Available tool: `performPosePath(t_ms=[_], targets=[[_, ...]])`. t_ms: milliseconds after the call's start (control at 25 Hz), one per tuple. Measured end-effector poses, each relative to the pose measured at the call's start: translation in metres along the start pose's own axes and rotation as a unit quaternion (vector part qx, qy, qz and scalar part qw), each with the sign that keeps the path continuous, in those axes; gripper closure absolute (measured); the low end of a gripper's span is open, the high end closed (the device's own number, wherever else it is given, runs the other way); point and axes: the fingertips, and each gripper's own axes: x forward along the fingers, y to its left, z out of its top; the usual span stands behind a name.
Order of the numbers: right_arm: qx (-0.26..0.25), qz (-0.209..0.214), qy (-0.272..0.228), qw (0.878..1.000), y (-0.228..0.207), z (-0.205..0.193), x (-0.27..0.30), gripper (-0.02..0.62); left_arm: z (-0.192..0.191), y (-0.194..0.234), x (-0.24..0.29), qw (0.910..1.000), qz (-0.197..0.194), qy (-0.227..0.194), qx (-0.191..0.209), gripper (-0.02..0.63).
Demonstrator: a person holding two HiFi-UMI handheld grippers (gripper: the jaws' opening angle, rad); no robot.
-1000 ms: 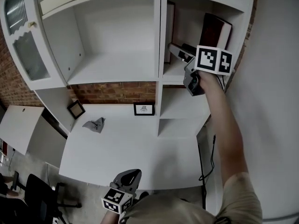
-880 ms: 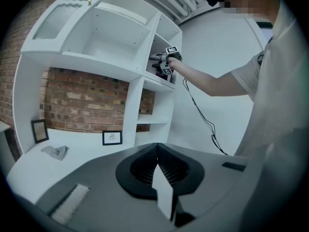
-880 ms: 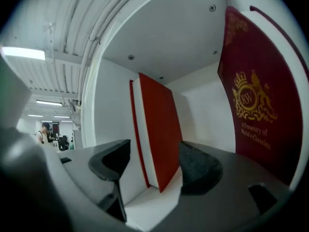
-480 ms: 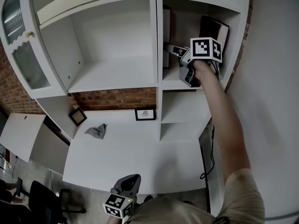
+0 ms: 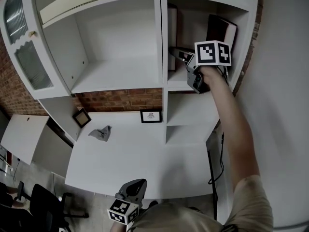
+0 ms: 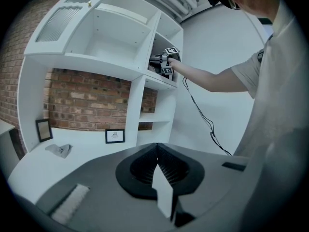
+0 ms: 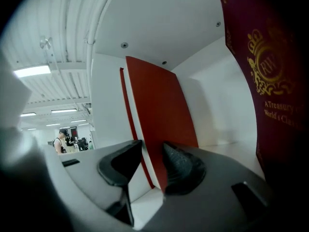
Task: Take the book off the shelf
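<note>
the right gripper [image 7: 149, 151] reached level into the upper right compartment of the shelf [image 5: 179, 85]. its jaws had just been closing and sat pinched on the upright red book [image 7: 159, 100], one pad on each cover. a maroon book [image 7: 270, 81] leaned nearby. the left gripper [image 6: 157, 153] hung low before the white surface [image 5: 135, 158], jaws together and empty.

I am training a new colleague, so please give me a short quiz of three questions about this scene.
1. Which book stands between the right gripper's jaws?
2. True or false: the left gripper is shut and empty.
3. The framed picture stands: A) on the table, B) in the left gripper, C) between the right gripper's jaws.
Key: 1. the red book; the jaws have just been closing on it. 2. true. 3. A.
</note>
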Motion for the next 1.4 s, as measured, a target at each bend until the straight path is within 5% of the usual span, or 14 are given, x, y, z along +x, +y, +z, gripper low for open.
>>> performPosePath(t_ms=[640,680,720,840,1080,1400], targets=[[-0.053,0.050,-0.010,0.997,0.039,-0.017,-0.040,0.477,0.003,-0.021,0.011,0.9998,-0.014,0.005,0.009,0.604],[-0.054,0.045,-0.015,0.997,0.040,-0.017,-0.042,0.471,0.003,-0.021,0.010,0.9998,-0.014,0.006,0.010,0.604],[-0.059,0.038,-0.019,0.997,0.041,-0.018,-0.044,0.378,0.002,-0.021,0.010,0.9998,-0.014,0.006,0.010,0.604],[-0.085,0.015,-0.026,0.996,0.044,-0.019,-0.046,0.322,0.001,-0.020,0.010,0.9998,-0.015,0.007,0.010,0.604],[-0.140,-0.044,-0.007,0.989,0.047,-0.020,-0.027,0.302,0.000,-0.019,0.009,0.9997,-0.023,0.000,0.005,0.604],[-0.147,-0.078,0.001,0.986,0.047,-0.031,-0.011,0.302,-0.007,-0.004,-0.003,0.9996,-0.028,-0.004,-0.008,0.604]])
